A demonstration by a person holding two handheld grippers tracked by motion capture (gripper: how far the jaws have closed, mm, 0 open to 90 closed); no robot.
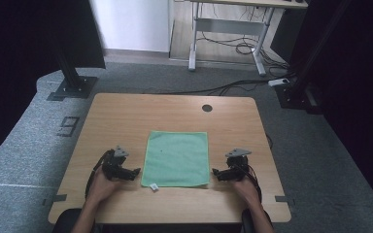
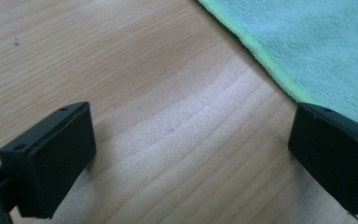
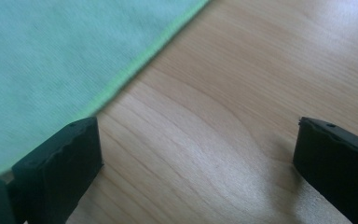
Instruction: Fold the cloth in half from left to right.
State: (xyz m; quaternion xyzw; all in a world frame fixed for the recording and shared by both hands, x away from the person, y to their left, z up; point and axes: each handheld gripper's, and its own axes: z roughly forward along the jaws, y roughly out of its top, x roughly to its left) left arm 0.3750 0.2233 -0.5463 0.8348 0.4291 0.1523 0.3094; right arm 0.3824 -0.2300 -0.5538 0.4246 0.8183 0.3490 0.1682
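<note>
Now both tools (left (image 1: 135, 171), right (image 1: 215, 171)) wide open, empty, flanking green cloth (image 1: 177, 158) edges.

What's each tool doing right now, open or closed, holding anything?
Left tool: open, holding nothing, at the left edge of the cloth.
Right tool: open, holding nothing, at the cloth's right edge.

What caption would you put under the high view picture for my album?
Two open claws, left claw and right claw, wait beside a flat green cloth on a wooden table.
</note>
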